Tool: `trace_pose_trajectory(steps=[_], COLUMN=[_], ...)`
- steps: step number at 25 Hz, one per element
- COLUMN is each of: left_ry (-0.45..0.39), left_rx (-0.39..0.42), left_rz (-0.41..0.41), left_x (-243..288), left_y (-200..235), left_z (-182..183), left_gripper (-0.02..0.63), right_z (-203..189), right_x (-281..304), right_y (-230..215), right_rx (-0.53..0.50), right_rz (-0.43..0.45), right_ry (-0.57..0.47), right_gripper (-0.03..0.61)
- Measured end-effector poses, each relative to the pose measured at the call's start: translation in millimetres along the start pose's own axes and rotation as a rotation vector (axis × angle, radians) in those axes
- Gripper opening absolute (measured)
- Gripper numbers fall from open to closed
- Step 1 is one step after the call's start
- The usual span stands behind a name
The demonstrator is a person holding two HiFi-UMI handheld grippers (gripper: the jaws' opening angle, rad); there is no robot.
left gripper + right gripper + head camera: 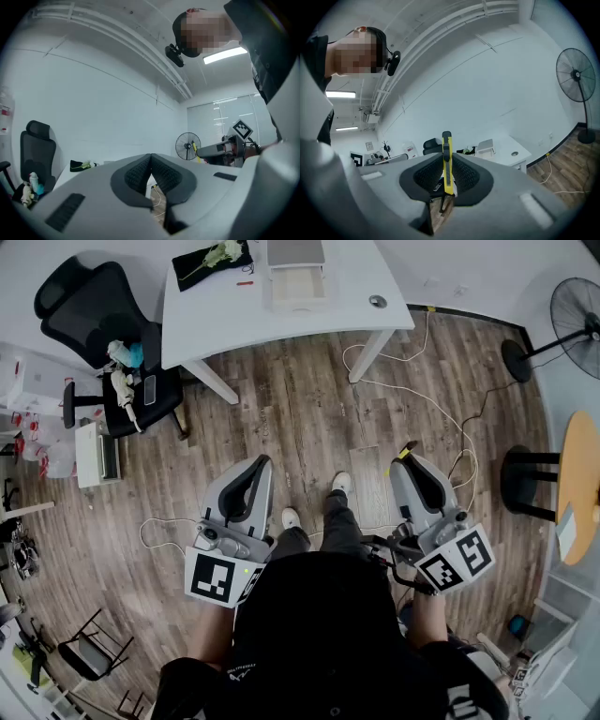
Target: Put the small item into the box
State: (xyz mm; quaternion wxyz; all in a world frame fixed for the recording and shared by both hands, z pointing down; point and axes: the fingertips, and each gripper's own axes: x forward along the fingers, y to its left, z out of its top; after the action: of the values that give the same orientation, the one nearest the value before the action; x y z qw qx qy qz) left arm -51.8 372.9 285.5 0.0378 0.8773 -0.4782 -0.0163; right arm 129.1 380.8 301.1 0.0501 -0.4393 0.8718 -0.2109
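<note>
Over wood-plank floor (309,418), well short of the table:
- Grippers, two, grey moulded shells with ribbed dark pads (137,176).
  - Left gripper (151,163): jaws pressed together, nothing between.
  - Right gripper (411,463): jaws pinch one small item (447,157), a slim yellow strip with a black tip, held upright on edge.
- Box (298,285), one, shallow, pale, rectangular and open-topped. It sits on the one white table (366,273) at the far wall, well apart from both grippers.
- Open floor lies between, crossed by one pale cable (412,390).
- Black office chair (94,315), one, beside the table's left end.
</note>
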Motion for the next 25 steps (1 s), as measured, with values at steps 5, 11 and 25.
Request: trace_pose_trajectory(steps=[5, 11, 25], left_ry=[0.031, 0.02, -0.004], left_rx=[-0.049, -0.023, 0.022], left_rz=[0.031, 0.017, 0.048], left_x=[-71.9, -98.5, -76.7], left_y=[17.3, 1.7, -56.2], left_z=[-15.1, -8.3, 5.1], left_gripper=[0.005, 0.005, 0.005], right_z=[-25.9, -35.2, -11.4], right_x=[-16.8, -22.9, -46.3], right_y=[66.2, 93.5, 69.4], right_rx=[-0.044, -0.095, -0.158], right_rz=[-0.026, -0.004, 0.081], right_ry=[0.008, 0.044, 0.023], right_gripper=[0.063, 0.063, 0.064])
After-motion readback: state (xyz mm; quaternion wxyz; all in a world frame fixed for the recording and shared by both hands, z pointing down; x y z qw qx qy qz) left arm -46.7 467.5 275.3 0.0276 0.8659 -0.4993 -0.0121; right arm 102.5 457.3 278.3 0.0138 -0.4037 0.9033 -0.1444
